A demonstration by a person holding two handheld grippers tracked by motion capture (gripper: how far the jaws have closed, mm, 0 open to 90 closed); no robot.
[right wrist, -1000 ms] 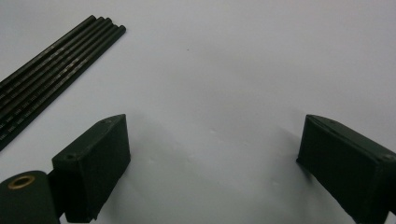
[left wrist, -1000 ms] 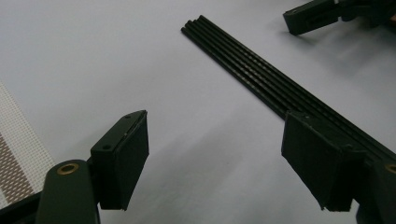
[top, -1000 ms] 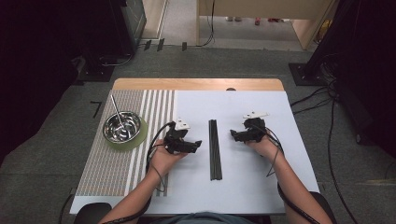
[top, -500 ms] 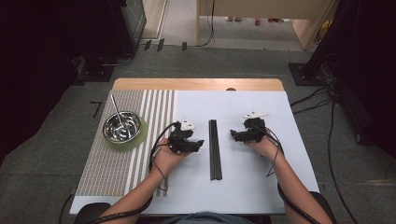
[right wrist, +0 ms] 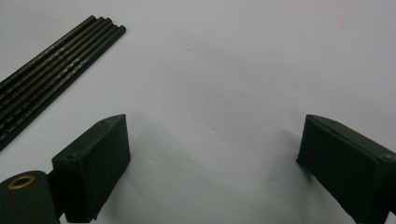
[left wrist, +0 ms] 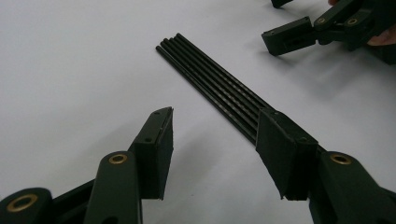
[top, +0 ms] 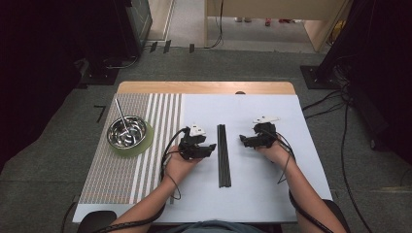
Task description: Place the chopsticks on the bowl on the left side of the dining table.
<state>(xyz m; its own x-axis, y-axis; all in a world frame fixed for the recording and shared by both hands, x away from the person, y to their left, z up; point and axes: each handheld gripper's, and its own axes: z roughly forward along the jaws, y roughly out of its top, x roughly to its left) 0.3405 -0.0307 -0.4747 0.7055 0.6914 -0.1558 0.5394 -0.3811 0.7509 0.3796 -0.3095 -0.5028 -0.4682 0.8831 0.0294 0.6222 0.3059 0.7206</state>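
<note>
Several thin black rods [top: 223, 155] lie side by side in a tight bundle at the middle of the white mat, running away from the person. My left gripper [top: 210, 147] rests just left of the bundle, pointing at it. Its jaws have just been closing and stand partly open over bare mat [left wrist: 215, 140]; the rods [left wrist: 210, 77] pass behind the right-hand jaw, not between the pads. My right gripper [top: 243, 141] sits just right of the bundle, wide open [right wrist: 212, 140] over bare mat, with the rods [right wrist: 51, 56] off to its left. It also appears in the left gripper view [left wrist: 289, 37].
A steel bowl [top: 127, 132] with a thin metal stick leaning in it stands on a green coaster at the left, on a striped placemat [top: 121, 174]. The white mat [top: 262, 194] covers the wooden table's middle and right. Cables trail from both grippers along the forearms.
The left gripper's jaws have narrowed and it has edged slightly toward the rods. The right gripper and the rods have stayed put.
</note>
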